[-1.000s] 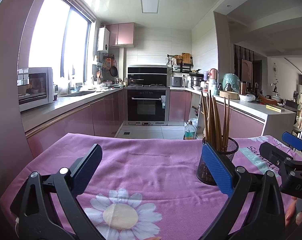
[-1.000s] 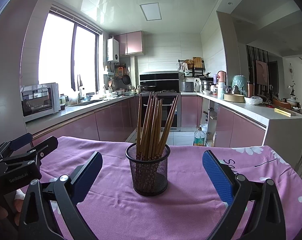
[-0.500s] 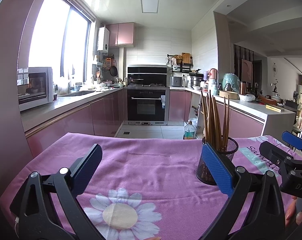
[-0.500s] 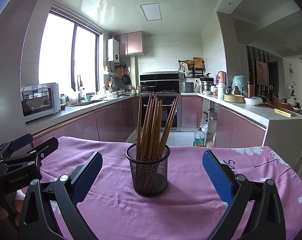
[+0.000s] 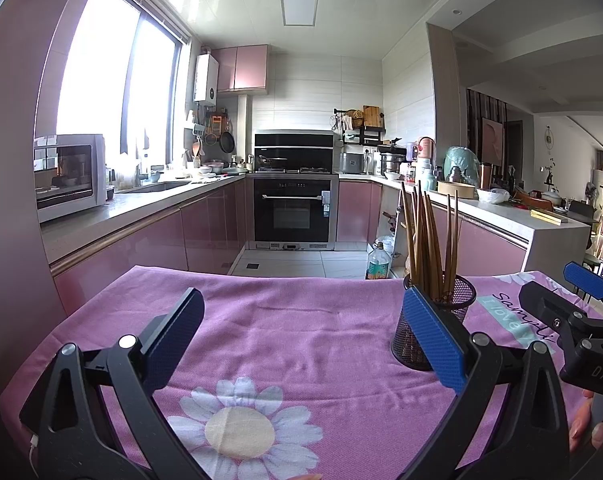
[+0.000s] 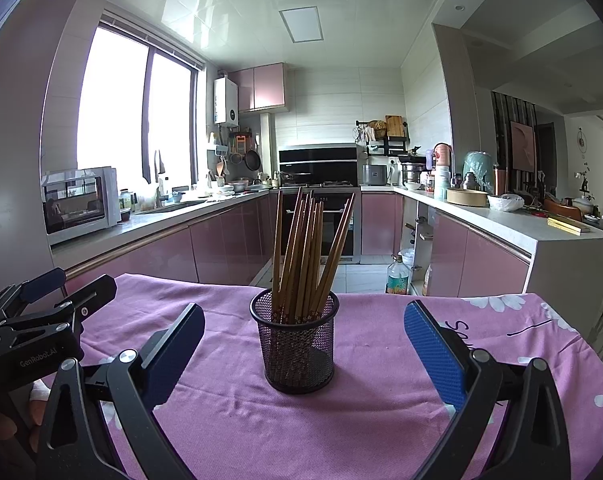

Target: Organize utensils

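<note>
Wooden chopsticks (image 6: 307, 252) stand in a round mesh cup (image 6: 297, 346); both tools (image 5: 301, 336) (image 6: 303, 344) gape, empty.

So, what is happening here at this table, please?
A person holds a gripper in each hand over a purple flowered cloth. Both the left gripper and the right gripper are open and empty. The chopsticks stand in the mesh cup, directly ahead of the right gripper, not yet touched.

Left gripper (image 5: 301, 336) black frame, blue ribbed pads, silver screws, white "GenRobot.AI" lettering, right gripper (image 6: 304, 340) matching black and blue
</note>
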{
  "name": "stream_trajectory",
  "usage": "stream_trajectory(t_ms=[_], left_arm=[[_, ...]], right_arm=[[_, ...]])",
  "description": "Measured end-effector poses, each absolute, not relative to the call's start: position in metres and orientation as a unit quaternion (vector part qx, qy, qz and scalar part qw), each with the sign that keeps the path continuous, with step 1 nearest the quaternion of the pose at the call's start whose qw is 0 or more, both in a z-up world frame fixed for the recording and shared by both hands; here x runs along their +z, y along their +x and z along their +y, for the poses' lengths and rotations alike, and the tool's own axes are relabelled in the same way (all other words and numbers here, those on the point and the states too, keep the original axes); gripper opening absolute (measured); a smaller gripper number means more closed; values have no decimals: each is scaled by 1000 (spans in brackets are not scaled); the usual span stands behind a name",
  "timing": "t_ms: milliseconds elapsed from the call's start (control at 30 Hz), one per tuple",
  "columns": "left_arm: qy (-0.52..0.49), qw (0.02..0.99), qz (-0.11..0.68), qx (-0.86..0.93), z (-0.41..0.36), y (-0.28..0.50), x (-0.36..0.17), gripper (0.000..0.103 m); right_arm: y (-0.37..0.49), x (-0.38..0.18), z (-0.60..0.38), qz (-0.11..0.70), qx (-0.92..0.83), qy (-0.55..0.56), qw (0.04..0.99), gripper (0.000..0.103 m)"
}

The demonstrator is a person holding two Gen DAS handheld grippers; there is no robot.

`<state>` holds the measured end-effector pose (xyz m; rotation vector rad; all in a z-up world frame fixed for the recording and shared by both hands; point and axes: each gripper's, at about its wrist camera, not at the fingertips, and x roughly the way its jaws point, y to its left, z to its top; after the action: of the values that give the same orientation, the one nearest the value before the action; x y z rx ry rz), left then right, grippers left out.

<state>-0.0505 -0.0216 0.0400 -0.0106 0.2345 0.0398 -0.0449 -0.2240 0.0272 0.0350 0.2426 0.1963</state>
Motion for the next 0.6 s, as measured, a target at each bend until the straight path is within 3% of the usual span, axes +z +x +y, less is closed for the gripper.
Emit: stream_trajectory(t_ms=[600], left_arm=[[-7,993,118,19,-22,-50,40,98]], right_arm=[[-44,28,-225,122,98,17,988,97]])
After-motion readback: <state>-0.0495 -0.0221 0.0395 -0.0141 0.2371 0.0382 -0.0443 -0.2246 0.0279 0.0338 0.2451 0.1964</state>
